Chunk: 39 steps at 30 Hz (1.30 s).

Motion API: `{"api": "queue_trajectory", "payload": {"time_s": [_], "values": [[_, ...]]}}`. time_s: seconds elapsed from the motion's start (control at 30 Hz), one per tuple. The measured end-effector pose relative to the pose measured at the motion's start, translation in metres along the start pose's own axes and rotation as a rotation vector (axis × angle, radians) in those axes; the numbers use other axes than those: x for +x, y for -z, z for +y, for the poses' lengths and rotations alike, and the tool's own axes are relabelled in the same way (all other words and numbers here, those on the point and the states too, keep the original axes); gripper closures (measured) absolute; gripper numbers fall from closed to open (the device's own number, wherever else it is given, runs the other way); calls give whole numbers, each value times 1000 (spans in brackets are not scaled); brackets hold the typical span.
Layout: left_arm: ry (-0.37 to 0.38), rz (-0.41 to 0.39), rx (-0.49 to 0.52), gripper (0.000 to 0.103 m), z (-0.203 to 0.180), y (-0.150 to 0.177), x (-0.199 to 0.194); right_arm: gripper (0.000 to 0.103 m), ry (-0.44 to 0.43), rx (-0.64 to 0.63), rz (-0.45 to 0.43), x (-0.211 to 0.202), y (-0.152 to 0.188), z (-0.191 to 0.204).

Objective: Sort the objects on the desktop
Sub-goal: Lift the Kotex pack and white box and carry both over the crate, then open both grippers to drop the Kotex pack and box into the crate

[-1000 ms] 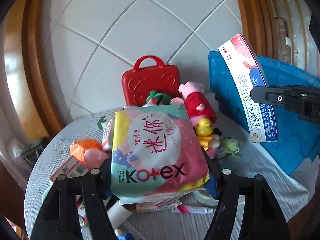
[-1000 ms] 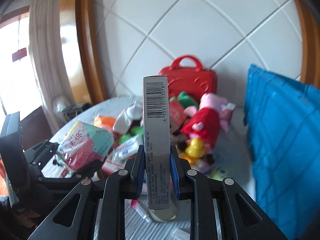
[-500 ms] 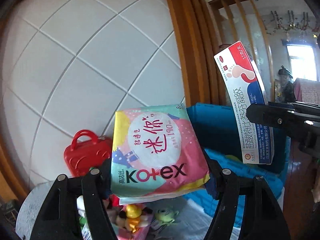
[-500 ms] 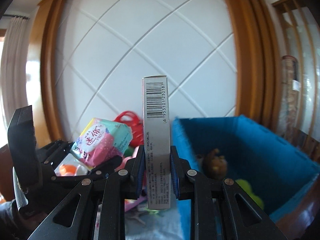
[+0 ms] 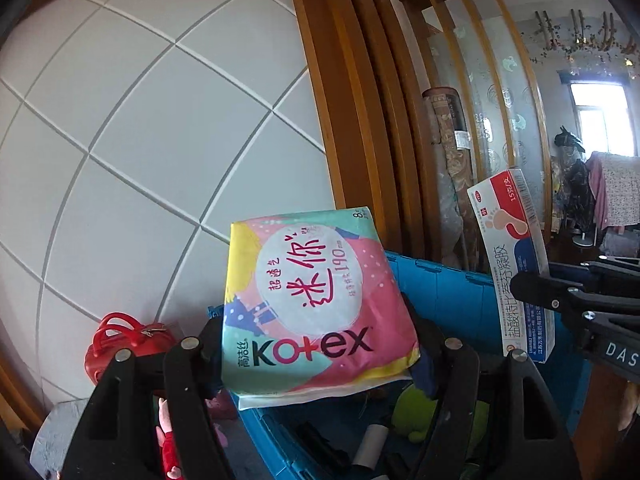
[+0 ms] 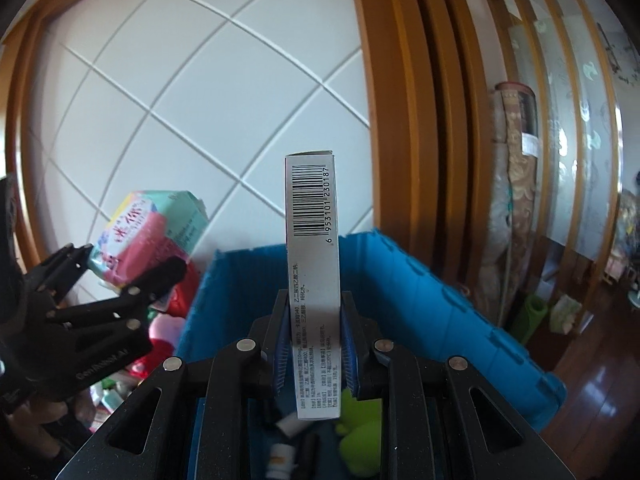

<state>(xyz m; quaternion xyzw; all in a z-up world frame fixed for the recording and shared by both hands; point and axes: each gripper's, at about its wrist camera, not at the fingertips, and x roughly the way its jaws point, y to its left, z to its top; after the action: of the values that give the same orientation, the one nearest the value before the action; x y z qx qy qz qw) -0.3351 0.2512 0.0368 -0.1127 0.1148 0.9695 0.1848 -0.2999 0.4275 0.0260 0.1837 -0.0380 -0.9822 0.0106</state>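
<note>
Kotex pad pack [image 5: 316, 304] sits clamped between the pads of the left gripper [image 5: 316, 344], low in the centre of the left wrist frame, above the near rim of the blue bin [image 5: 440, 288]. The right gripper [image 6: 312, 344] is clenched on an upright medicine box [image 6: 314, 280], barcode side showing, in the centre of its frame over the bin. A green plush [image 6: 360, 420] lies inside, and a red toy case [image 5: 120, 344] stands at lower left on the counter [image 5: 56, 436]
</note>
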Motion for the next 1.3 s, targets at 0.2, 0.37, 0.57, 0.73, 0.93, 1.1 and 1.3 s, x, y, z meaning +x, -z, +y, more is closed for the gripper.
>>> {"api": "queue_trajectory", "payload": {"time_s": [0.2,0.37,0.57,0.73,0.93,1.1,1.3], "values": [[-45,127,8,32,-11,-13,49,80,33,37,91,50,-8,-28],[-102,156,-1,31,-12,-11,60,59,54,69,85,56,-11,-42],[-123,120,4,21,-2,-9,45,55,30,97,45,42,-6,-50],[-137,104,29,19,-17,-23,47,52,5,88,41,29,2,-40],[-165,68,5,19,-15,-20,29,46,-4,69,9,8,11,-24],[-213,37,-2,19,-8,-12,7,41,-9,61,-17,-6,20,-11],[-261,25,-32,19,7,4,-16,40,-45,60,-22,-10,28,3]]}}
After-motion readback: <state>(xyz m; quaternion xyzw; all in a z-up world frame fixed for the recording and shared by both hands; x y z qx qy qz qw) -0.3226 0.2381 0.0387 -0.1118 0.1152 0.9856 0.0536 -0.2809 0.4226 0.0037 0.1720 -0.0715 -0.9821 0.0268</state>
